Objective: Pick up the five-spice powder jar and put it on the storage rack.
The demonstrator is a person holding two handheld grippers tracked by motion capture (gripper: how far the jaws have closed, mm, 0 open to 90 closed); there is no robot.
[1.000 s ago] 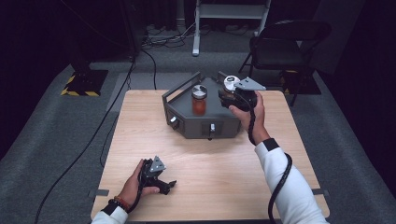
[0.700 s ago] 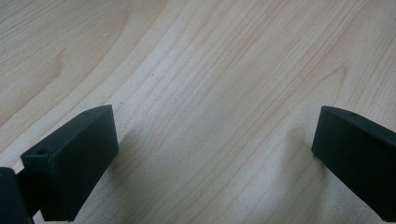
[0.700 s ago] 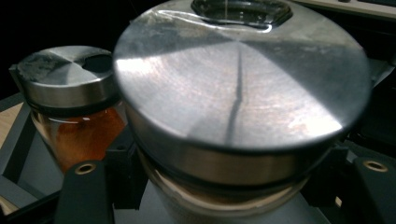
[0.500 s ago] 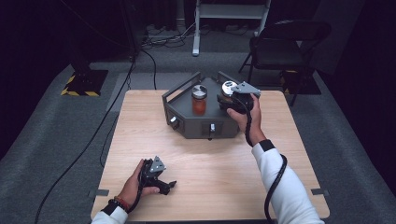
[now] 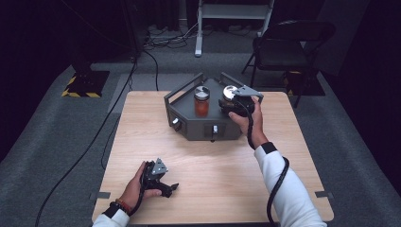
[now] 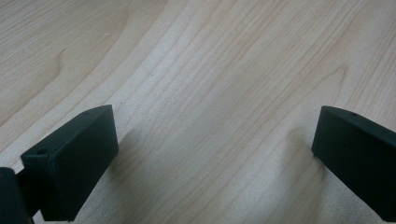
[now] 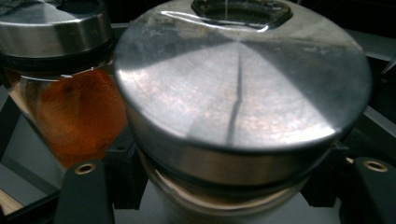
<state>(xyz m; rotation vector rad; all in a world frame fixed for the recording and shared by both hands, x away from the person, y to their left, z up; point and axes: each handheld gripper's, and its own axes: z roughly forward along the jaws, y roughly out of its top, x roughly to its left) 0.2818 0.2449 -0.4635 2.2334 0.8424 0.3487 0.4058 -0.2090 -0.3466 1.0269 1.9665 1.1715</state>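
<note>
Table [image 5: 142,142] of pale wood carries a dark grey angular rack [image 5: 203,127] at its far middle, and that is where the work is. Compared with a second ago, the person's right hand has come a little lower over the rack's right side, bringing the right gripper [image 5: 232,106] down with a steel-lidded jar [image 5: 230,93]. In the right gripper view that jar [image 7: 240,116] sits between the two black jaws, which are clamped on its glass body just under the lid. Beside it, another jar [image 5: 201,101] with orange contents stands already in the rack. My reading is that the held jar is being lowered into the neighbouring slot and is nearly seated; whether its base touches the rack yet I cannot tell. The left gripper [image 5: 161,182] has kept its place near the table's front edge, jaws spread wide over bare wood, holding nothing.
</note>
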